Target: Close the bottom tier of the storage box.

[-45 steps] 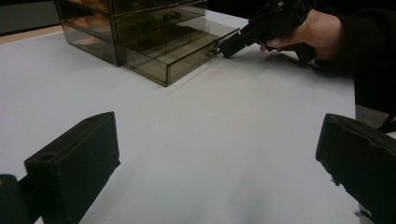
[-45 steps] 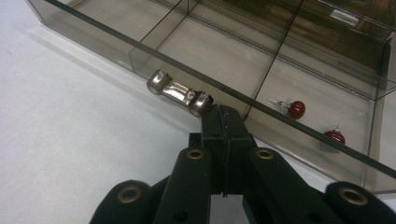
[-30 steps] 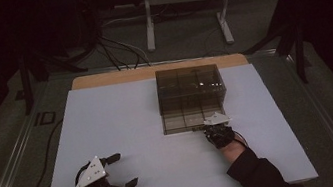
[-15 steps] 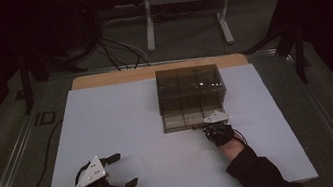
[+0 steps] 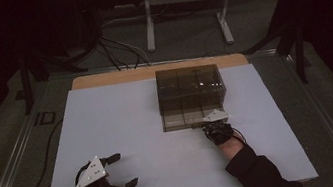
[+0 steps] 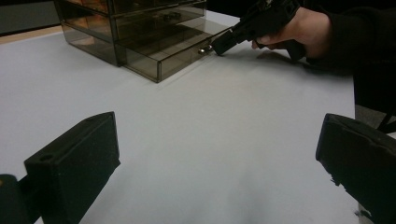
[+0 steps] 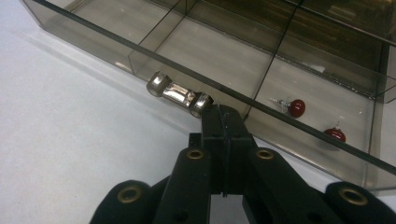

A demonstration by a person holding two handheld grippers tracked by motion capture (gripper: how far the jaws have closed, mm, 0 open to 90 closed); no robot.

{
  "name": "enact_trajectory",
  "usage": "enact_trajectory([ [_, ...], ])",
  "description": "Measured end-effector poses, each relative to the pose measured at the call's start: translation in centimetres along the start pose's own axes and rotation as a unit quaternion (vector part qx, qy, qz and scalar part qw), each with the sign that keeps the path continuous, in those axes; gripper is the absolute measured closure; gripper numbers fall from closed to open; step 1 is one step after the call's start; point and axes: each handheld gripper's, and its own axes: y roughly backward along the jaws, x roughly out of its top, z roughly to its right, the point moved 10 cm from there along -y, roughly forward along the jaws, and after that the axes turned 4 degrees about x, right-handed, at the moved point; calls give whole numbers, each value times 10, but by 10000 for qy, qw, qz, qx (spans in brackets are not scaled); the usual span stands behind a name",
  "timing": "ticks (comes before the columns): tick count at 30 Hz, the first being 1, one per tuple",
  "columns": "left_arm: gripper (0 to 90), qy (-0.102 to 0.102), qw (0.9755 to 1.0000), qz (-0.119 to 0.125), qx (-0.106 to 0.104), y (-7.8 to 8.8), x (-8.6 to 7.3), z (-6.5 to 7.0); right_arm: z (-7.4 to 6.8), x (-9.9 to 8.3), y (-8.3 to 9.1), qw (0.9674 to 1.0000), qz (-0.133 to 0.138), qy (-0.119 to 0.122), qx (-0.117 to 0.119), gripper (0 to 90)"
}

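A smoky clear drawer unit point(image 5: 189, 90) stands on the white table point(image 5: 123, 120). Its bottom drawer point(image 5: 181, 120) is pulled out a little toward me. My right gripper point(image 5: 212, 125) is at the drawer's front right. In the right gripper view its jaws point(image 7: 223, 114) are pressed together, tips touching the right end of the shiny metal handle point(image 7: 177, 93). Two small red-headed items point(image 7: 296, 107) lie inside the drawer point(image 7: 140, 49). My left gripper point(image 5: 125, 170) rests open near the table's front left, nothing between its fingers point(image 6: 74, 158). From there the right gripper point(image 6: 217, 46) shows at the handle point(image 6: 204, 49).
A wooden strip point(image 5: 151, 71) runs along the table's far edge. Behind it stand a metal frame point(image 5: 181, 5) and cables point(image 5: 112, 51) on the floor. White tabletop lies between the two grippers.
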Motion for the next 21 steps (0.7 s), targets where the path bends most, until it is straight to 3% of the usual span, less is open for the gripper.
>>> enact_trajectory([
  [21, 7, 7, 10000, 11, -3, 0, 0, 0, 1, 5, -4, 10000, -10, 12, -21, 899],
])
